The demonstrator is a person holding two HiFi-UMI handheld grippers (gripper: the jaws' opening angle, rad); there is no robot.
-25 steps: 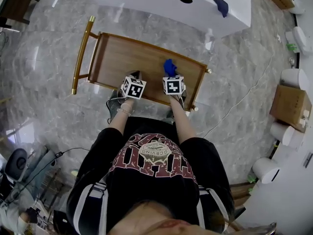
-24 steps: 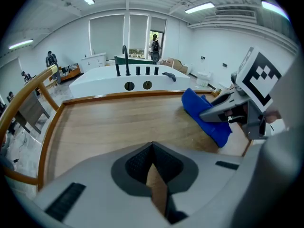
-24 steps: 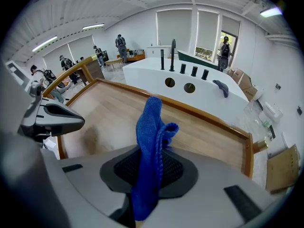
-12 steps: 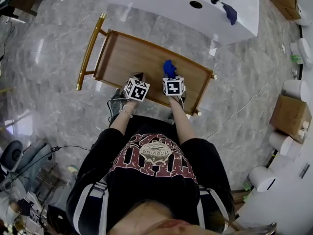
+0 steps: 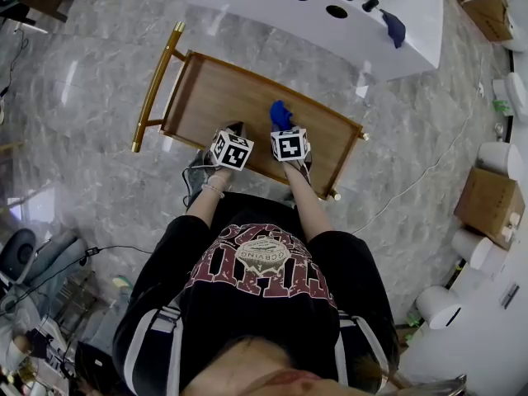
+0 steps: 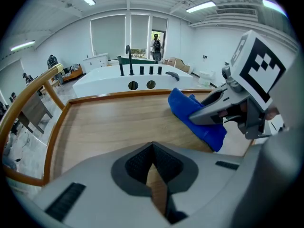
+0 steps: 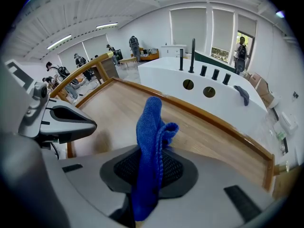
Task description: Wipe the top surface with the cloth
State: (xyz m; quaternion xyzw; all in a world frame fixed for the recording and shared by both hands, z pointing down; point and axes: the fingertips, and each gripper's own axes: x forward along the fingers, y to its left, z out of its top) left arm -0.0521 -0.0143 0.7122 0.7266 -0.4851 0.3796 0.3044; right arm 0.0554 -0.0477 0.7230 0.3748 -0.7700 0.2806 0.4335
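Observation:
The top surface is the wooden top of a cart with a raised rim; it also shows in the left gripper view as a wooden top and in the right gripper view as a wooden top. A blue cloth is clamped in my right gripper, which is shut on it; the cloth sticks out over the cart's near right part. The same cloth hangs beside the right gripper in the left gripper view. My left gripper is shut with nothing in it, hovering over the near edge.
A gold handle runs along the cart's left end. Behind the cart stands a white counter with holes, dark taps and a dark cloth. Cardboard boxes and white bins stand at the right. People stand far off in the room.
Both grippers have stayed close together at the cart's near edge; the cloth end has shifted slightly left. The head view has drifted a little.

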